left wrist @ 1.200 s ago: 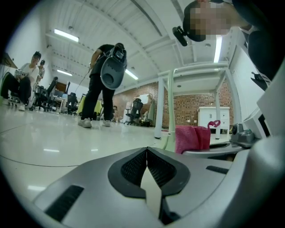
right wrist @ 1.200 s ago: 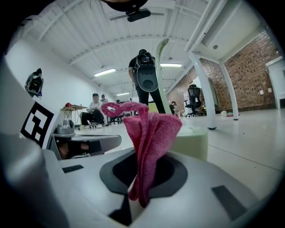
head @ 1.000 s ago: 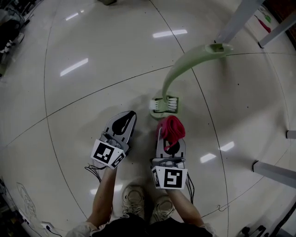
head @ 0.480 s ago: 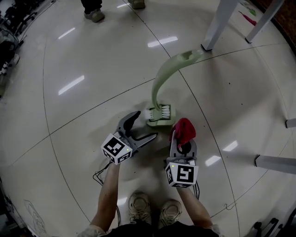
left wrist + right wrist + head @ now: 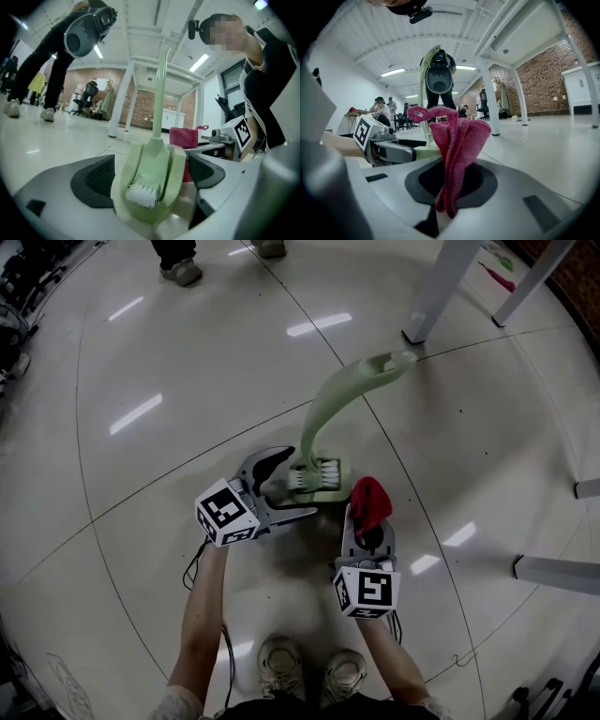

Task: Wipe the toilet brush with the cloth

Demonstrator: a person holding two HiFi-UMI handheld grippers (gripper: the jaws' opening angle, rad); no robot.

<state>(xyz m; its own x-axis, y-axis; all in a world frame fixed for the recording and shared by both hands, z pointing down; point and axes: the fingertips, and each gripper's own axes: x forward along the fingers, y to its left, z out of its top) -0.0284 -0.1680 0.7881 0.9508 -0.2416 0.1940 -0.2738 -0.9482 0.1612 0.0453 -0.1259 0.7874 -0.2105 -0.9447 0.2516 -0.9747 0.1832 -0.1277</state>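
A white desk leg stands beyond the green toilet brush, which sits in its holder on the floor. The left tongs, jaws just opening wide, straddle the holder; the right tongs clamp the pink cloth beside it.

No readable text, label, brand or number shows anywhere.

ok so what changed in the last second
The left gripper swung in toward the toilet brush; its jaws have just been opening and now straddle its base without clamping. The right gripper stays shut on the pink cloth; the brush still stands on the floor.
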